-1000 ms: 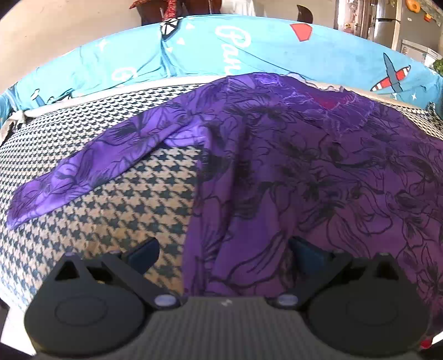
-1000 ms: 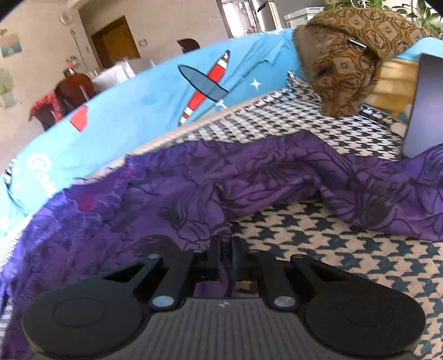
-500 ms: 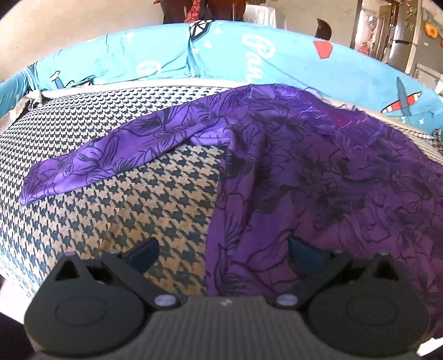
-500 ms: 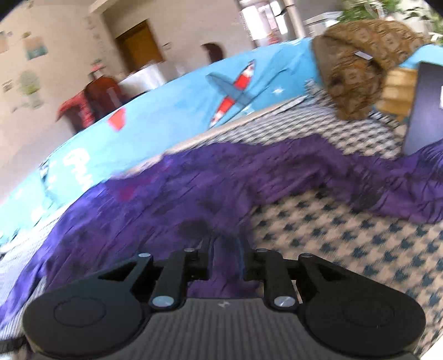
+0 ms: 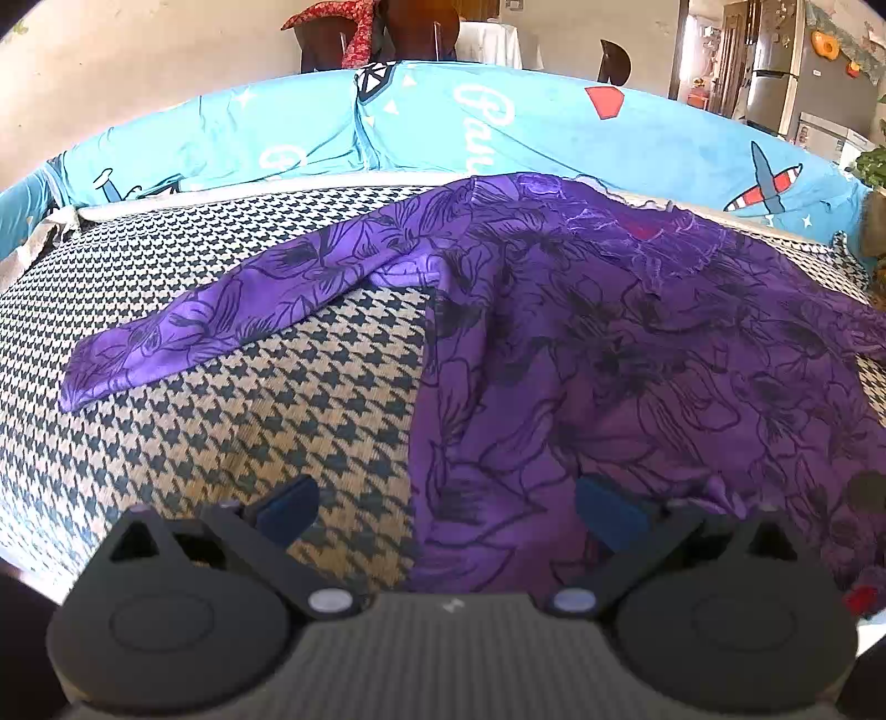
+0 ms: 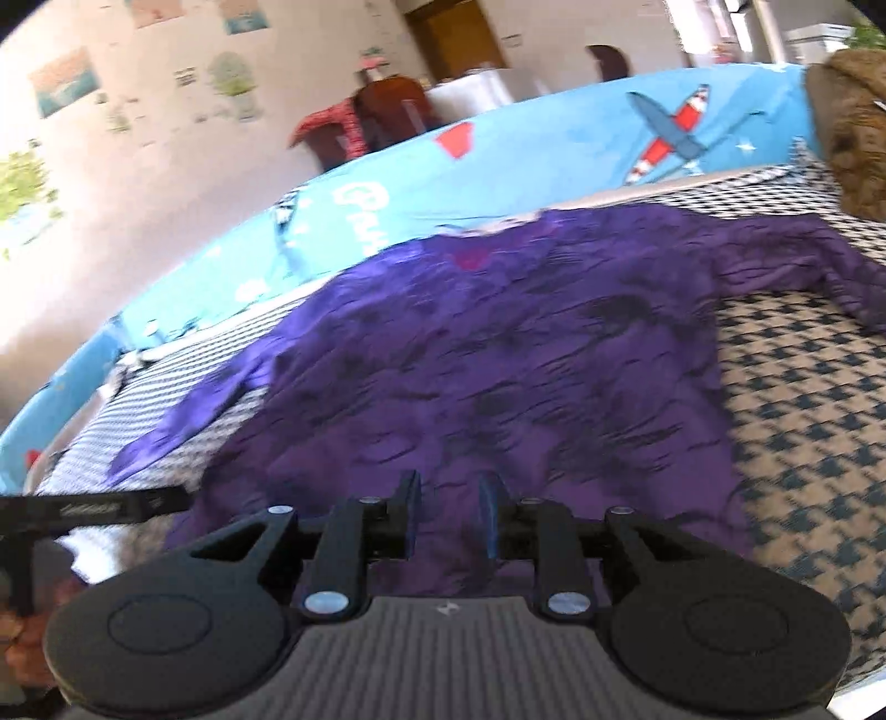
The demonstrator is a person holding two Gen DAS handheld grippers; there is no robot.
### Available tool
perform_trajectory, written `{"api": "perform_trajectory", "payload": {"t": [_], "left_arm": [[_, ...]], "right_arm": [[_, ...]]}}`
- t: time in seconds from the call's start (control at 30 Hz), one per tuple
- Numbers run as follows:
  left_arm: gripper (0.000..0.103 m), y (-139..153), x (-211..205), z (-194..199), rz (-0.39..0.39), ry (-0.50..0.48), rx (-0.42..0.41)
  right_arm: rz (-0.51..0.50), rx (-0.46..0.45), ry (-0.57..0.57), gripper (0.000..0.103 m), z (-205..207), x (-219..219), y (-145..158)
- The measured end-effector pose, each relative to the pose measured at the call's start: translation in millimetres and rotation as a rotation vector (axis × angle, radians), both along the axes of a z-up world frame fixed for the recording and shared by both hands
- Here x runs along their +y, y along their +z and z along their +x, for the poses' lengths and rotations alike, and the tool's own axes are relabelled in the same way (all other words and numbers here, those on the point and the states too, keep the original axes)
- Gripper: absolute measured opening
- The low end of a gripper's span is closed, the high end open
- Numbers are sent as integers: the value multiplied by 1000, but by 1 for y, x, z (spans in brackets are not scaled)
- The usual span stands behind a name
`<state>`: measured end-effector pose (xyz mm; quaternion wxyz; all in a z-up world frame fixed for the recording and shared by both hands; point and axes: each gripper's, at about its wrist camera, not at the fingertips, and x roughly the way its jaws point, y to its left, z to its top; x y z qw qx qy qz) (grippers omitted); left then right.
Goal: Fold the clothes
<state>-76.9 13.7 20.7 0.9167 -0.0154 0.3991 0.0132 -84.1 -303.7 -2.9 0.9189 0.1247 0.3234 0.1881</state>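
A purple floral garment (image 5: 609, 332) lies spread on the houndstooth bed cover (image 5: 249, 443). One sleeve (image 5: 221, 327) stretches out to the left. My left gripper (image 5: 446, 498) hovers over the garment's near left edge, jaws wide open, with nothing between them. In the right wrist view the garment (image 6: 498, 343) fills the middle and its other sleeve (image 6: 803, 249) runs off to the right. My right gripper (image 6: 448, 493) is above the near hem. Its jaws stand a narrow gap apart and the pads press on nothing. The view is motion-blurred.
A blue printed bolster (image 5: 498, 127) lines the bed's far edge. A brown patterned cloth pile (image 6: 853, 138) sits at the far right. Chairs (image 5: 387, 33) and a table stand behind. A black tool bar (image 6: 99, 507) and a hand show at the right view's left edge.
My right gripper swung left from the right sleeve to the garment's body, and its jaws went from shut to slightly apart. My left gripper drew back a little, still open.
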Motion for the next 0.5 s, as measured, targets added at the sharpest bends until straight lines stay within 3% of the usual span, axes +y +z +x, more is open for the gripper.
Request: {"api": "perform_trajectory", "payload": {"t": [0.3,0.5], "left_arm": [[103,2,-1,-29,26,-31,13],[103,-6,-4,-38,93,-26,67]], "right_arm": [[61,-21,253,24,-43,27,1],[-16,14,363,24,-55,53,-12]]}}
